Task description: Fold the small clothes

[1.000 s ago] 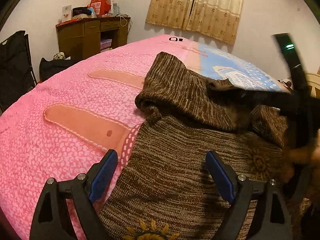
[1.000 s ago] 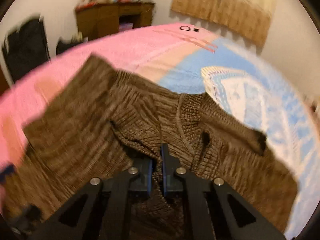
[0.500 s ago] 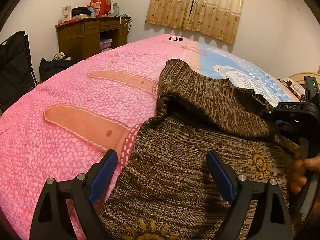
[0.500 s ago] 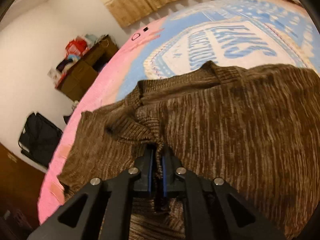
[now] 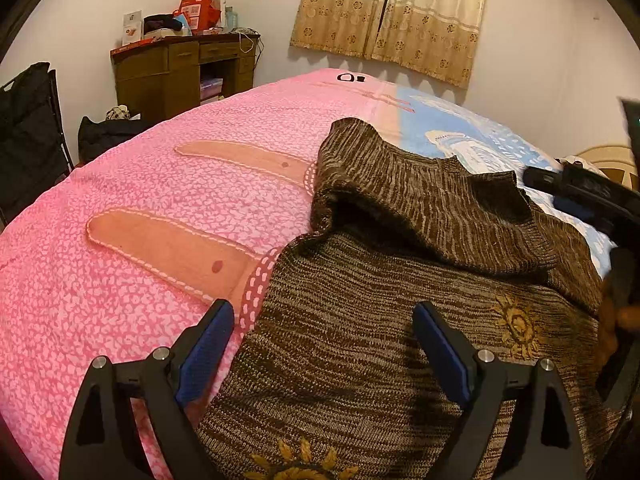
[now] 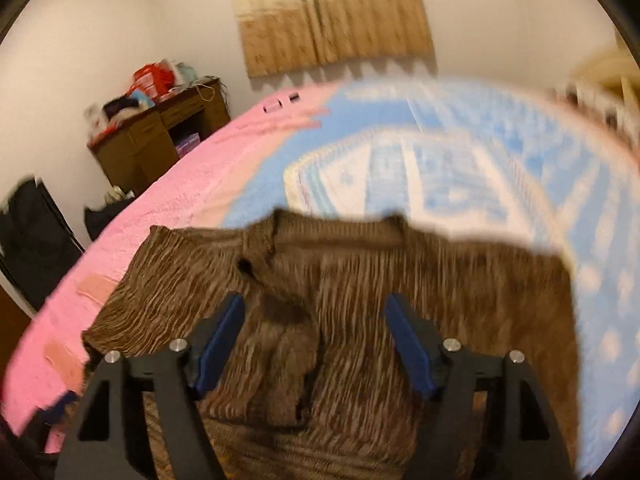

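Two tools, the left tool (image 5: 322,346) and the right tool (image 6: 314,344), hang wide open over the brown sweater (image 5: 360,320), holding nothing. It lies half folded on the bed (image 5: 140,220). It looks soft and floppy (probably light), so pinch it at an edge.

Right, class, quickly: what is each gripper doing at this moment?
Left gripper: open, holding nothing, over the brown sweater.
Right gripper: open, holding nothing, above the sweater's folded part.

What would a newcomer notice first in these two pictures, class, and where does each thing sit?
First the brown knitted sweater with sunflower motifs, lying on the bed with its top folded over itself. Then the bedspread under it, bright pink to the left, blue at the far right. Both tools, left and right, hover open above the knit.
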